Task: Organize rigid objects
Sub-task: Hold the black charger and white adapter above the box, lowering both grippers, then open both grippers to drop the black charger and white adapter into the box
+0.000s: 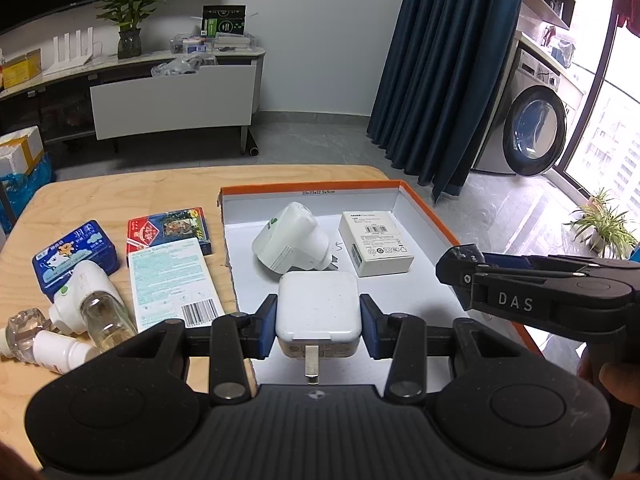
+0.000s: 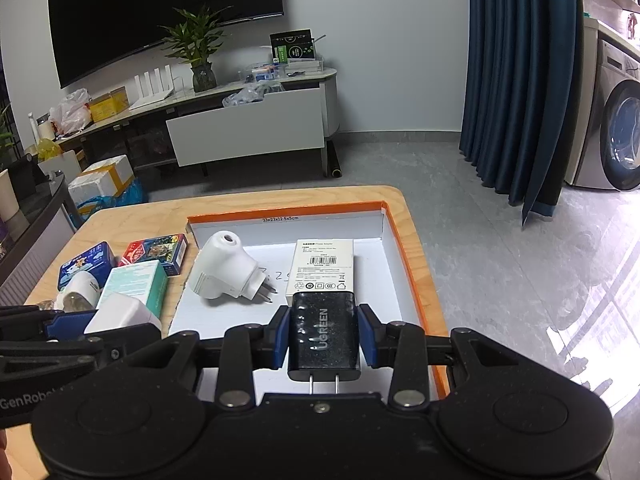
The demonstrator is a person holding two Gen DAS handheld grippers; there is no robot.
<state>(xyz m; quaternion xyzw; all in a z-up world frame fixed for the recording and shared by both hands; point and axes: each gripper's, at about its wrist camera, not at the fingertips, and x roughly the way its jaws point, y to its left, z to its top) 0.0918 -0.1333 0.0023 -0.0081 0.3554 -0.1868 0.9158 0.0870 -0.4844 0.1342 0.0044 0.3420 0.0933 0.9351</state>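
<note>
My left gripper (image 1: 319, 326) is shut on a white square charger (image 1: 318, 316), held over the near left part of the orange-rimmed box lid (image 1: 424, 210). My right gripper (image 2: 323, 334) is shut on a black UGREEN charger (image 2: 323, 332), held over the lid's (image 2: 416, 264) near right part. Inside the lid lie a white plug-in device (image 1: 286, 242) (image 2: 224, 270) and a small white box (image 1: 376, 242) (image 2: 322, 266). The right gripper shows at the right of the left wrist view (image 1: 452, 268); the left gripper with its charger (image 2: 120, 314) shows at the left of the right wrist view.
On the wooden table (image 1: 120, 192) left of the lid lie a blue tin (image 1: 76, 254), a red card box (image 1: 168, 230), a pale green box (image 1: 172, 280), a plug-in device with a glass bottle (image 1: 90, 300) and a small white bottle (image 1: 60, 354). The table ends just beyond the lid.
</note>
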